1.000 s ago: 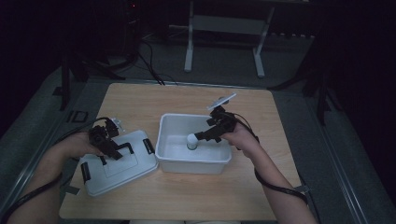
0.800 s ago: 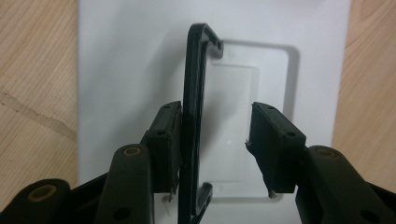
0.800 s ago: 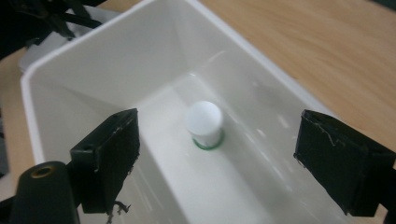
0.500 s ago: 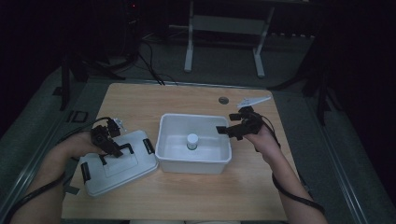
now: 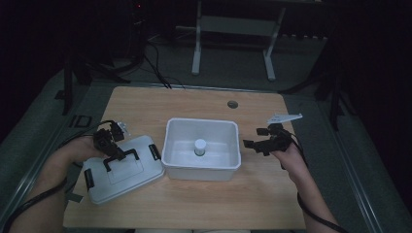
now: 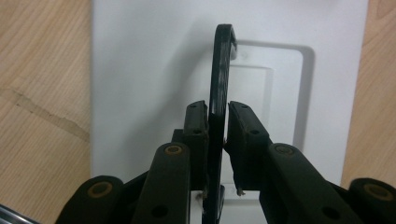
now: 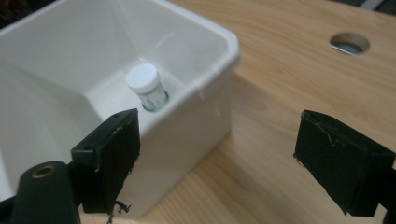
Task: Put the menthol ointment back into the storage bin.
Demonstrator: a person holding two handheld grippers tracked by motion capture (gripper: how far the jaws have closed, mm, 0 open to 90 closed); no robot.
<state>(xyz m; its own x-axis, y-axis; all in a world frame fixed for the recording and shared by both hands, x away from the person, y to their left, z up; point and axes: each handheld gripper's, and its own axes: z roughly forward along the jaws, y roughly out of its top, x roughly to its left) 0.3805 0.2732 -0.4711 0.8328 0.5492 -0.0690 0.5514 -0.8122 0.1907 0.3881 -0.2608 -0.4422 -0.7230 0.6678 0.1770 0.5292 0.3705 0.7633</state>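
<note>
A white plastic bin point(image 5: 202, 165) stands mid-table with a small white-capped bottle point(image 5: 199, 146) upright inside it; the right gripper view shows that bottle point(image 7: 146, 87) on the bin's floor point(image 7: 56, 93). My right gripper point(image 5: 256, 138) hangs open just right of the bin, nothing between its jaws point(image 7: 215, 163). A white lid point(image 5: 121, 170) with black latches lies left of the bin. My left gripper point(image 5: 115, 152) is shut on the lid's black handle point(image 6: 222, 93), which stands up between its pads.
A round cable hole point(image 5: 232, 104) sits in the wooden tabletop point(image 5: 194, 107) behind the bin. Dark floor, cables and a metal stand frame point(image 5: 233, 43) lie beyond the table's far edge.
My right gripper has let go of the bottle inside the bin and drawn back out to the right, now open. The left gripper has stayed on the lid handle.
</note>
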